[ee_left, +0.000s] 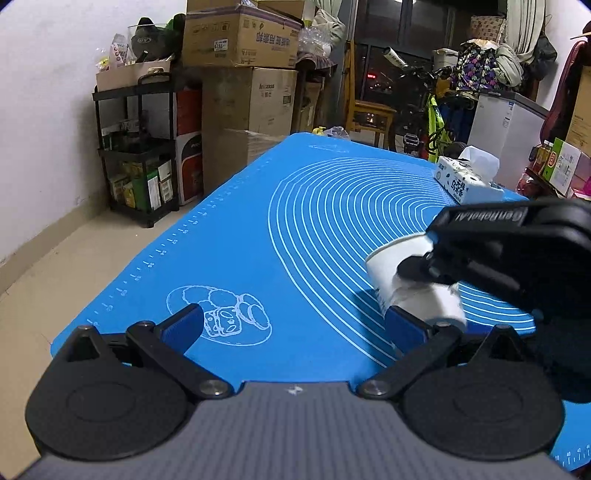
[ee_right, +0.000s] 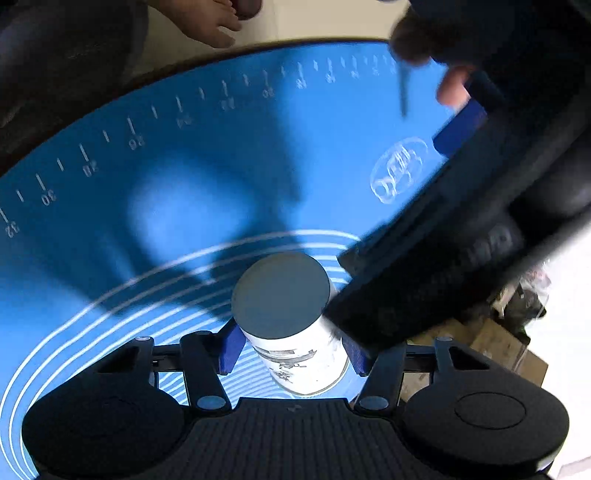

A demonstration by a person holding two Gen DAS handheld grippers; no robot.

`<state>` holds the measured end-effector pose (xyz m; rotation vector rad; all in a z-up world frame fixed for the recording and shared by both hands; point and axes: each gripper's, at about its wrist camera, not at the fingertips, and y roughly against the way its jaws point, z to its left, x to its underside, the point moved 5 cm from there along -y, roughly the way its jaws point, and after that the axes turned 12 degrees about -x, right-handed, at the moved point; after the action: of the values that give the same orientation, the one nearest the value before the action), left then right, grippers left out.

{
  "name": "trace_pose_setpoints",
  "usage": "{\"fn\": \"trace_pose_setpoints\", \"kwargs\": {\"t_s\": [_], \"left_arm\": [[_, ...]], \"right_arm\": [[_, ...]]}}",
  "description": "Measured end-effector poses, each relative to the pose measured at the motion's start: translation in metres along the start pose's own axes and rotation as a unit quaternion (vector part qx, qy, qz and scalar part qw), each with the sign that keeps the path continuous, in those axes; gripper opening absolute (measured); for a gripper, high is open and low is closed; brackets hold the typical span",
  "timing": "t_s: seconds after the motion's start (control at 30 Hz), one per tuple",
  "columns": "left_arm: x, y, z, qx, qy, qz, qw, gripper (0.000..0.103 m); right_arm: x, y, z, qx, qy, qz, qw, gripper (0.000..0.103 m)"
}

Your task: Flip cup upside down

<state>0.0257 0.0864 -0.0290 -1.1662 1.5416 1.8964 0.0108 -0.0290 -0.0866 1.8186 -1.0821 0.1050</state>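
A white paper cup (ee_right: 291,332) with a dark print sits between the blue pads of my right gripper (ee_right: 293,350), which is shut on its sides. The cup's flat base points away from the camera, toward the blue mat (ee_right: 166,184). In the left wrist view the same cup (ee_left: 410,284) hangs tilted above the mat (ee_left: 258,240), held by the black right gripper (ee_left: 417,273). My left gripper (ee_left: 295,325) is open and empty, low over the mat's near edge, just left of the cup.
A tissue pack (ee_left: 465,177) lies at the mat's far right. Cardboard boxes (ee_left: 240,37), a black shelf rack (ee_left: 140,147) and a bicycle (ee_left: 428,110) stand beyond the table. The floor lies to the left. A bare hand (ee_right: 207,18) shows past the mat's edge.
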Motion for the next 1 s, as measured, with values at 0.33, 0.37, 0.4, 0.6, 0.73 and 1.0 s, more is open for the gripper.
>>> {"fn": "trace_pose_setpoints", "kwargs": {"t_s": [0.33, 0.37, 0.4, 0.6, 0.73, 1.0], "left_arm": [[-0.001, 0.002, -0.004, 0.013, 0.004, -0.002, 0.9999, 0.103], [-0.001, 0.002, -0.005, 0.015, 0.004, -0.001, 0.9999, 0.103], [-0.002, 0.002, -0.007, 0.017, 0.004, -0.001, 0.9998, 0.103], [-0.004, 0.011, -0.024, 0.041, -0.007, -0.027, 0.9988, 0.103], [-0.003, 0.018, -0.042, 0.061, -0.025, -0.047, 0.9967, 0.103], [0.01, 0.016, -0.076, 0.096, -0.06, -0.044, 0.9926, 0.103]], "right_arm": [[0.08, 0.03, -0.033, -0.058, -0.401, -0.093, 0.909, 0.061], [0.095, 0.033, -0.032, -0.072, -0.463, -0.114, 0.876, 0.061], [0.113, 0.032, -0.032, -0.08, -0.508, -0.13, 0.848, 0.061], [0.2, 0.026, -0.006, -0.11, -0.732, -0.233, 0.631, 0.062], [0.215, 0.009, 0.026, -0.119, -0.805, -0.258, 0.521, 0.062], [0.216, -0.022, 0.048, -0.099, -0.85, -0.251, 0.452, 0.06]]}}
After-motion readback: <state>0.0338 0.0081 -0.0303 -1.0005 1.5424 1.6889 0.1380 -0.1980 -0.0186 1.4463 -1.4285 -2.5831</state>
